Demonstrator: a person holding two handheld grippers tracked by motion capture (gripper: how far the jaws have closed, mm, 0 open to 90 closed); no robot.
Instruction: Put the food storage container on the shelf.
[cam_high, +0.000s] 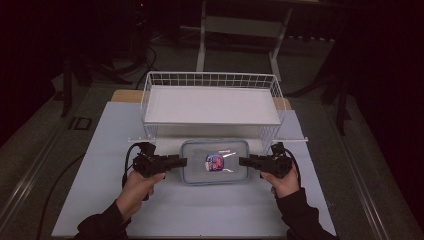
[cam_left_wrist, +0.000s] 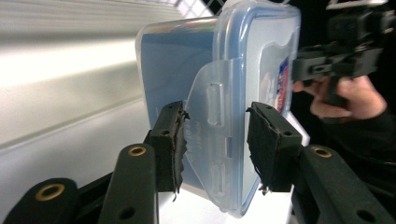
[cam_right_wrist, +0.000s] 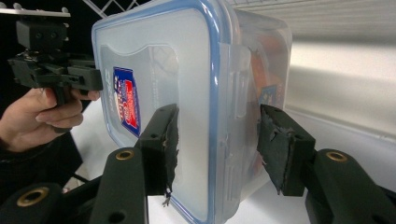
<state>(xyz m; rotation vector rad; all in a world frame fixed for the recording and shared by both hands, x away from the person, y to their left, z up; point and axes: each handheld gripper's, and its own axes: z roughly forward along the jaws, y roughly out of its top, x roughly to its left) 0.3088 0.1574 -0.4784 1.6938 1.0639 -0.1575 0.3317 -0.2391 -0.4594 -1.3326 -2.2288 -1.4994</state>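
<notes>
The clear rectangular plastic food box with a blue-rimmed snap lid (cam_high: 215, 161) sits on the white table (cam_high: 165, 210), just in front of the white wire basket shelf (cam_high: 212, 102); its long axis runs side to side across the table, so each short end faces one hand. The left hand-held gripper (cam_high: 182, 161) meets the left end, its jaws set either side of the clear lid latch (cam_left_wrist: 212, 140), pads on or barely off it; the right hand-held gripper (cam_high: 243, 161) meets the right end, jaws straddling the lid rim, with a visible gap on the outer side. Both hands stand equally near; any lift, I judge, depends on both ends being carried level together.
</notes>
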